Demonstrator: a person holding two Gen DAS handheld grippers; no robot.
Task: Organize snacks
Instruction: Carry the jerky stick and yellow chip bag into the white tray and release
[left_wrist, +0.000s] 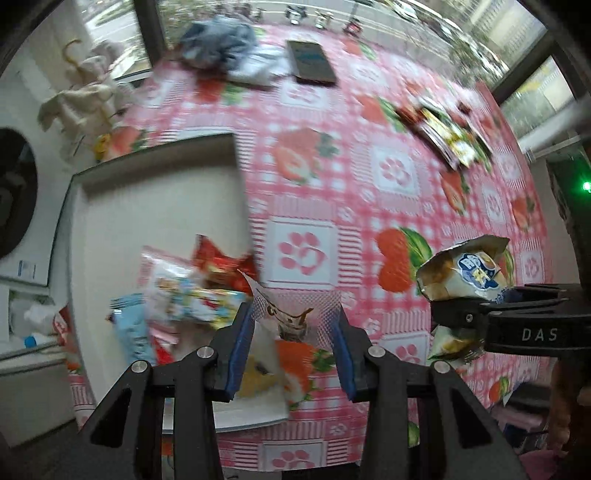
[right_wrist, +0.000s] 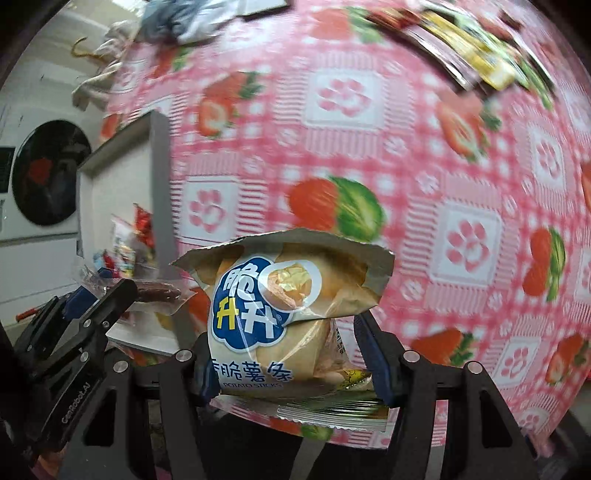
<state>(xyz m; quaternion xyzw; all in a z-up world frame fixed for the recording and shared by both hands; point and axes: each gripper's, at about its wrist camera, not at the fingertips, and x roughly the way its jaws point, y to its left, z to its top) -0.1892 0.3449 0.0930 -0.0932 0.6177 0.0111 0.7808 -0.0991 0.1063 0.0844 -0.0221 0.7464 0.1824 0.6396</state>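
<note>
The right tool (right_wrist: 291, 354) pinches a potato-stick bag (right_wrist: 273, 314) above the table (right_wrist: 424, 155). The left tool (left_wrist: 291, 343) holds a clear packet (left_wrist: 275, 314) beside the box (left_wrist: 155, 206) of snacks. Both packs are slippery and could slide out short of the box.

"POTATO STICKS" is printed beneath Chinese characters on the potato stick bag (right_wrist: 266, 317); "DAS" is read on the right gripper (left_wrist: 480, 310); "GenRobot.AI" is marked on the left gripper (right_wrist: 99, 295)
</note>
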